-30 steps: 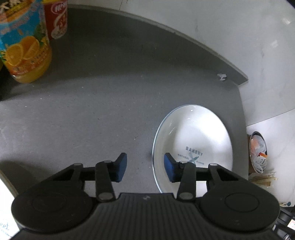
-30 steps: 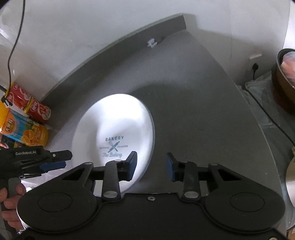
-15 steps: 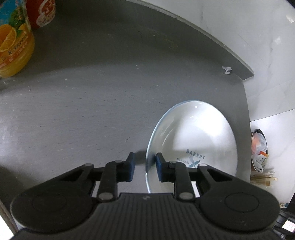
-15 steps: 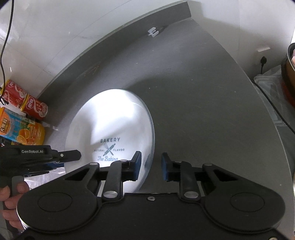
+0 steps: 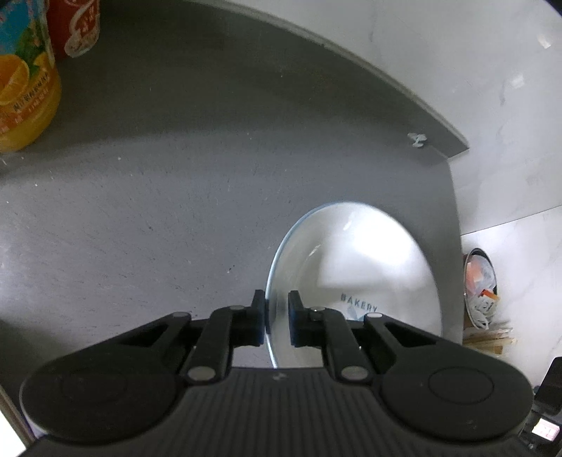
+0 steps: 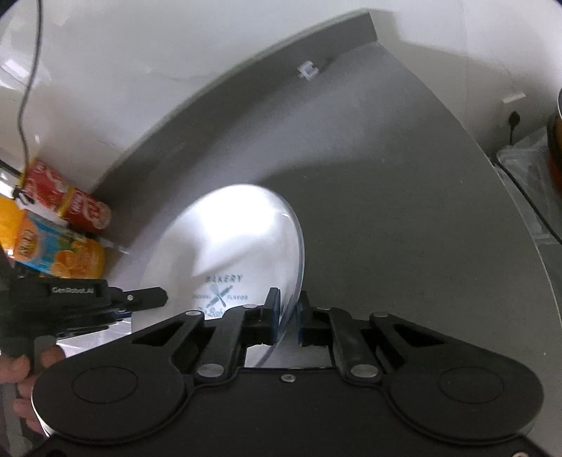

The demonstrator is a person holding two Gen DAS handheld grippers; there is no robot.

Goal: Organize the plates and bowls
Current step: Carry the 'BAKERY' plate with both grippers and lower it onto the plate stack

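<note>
Far off to the left of the left gripper [image 5: 275,321], at the back edge of the grey counter [image 5: 158,218]: an orange juice bottle [image 5: 24,88] and a red can [image 5: 79,28], close side by side. Between them and the gripper, lots of bare counter, wide open.

Left gripper nearly shut, one finger on each side of the left rim of the white plate [image 5: 361,267]. Pinching that rim, or very close to it; hard to tell if both pads press. Plate spreading out to the right of this gripper, with blue "BAKERY" letters on it. Just past the plate's far side, the right edge of the counter. Beyond that edge, lower down, a metal bowl [image 5: 479,288] full of scraps.

Right gripper [image 6: 288,318] also nearly shut, fingers on both sides of the plate's right rim. Plate lying to its left here. To the right of this gripper, a big bare stretch of counter running to its curved edge. Small white clip [image 6: 308,70] far ahead, near the back wall.
</note>
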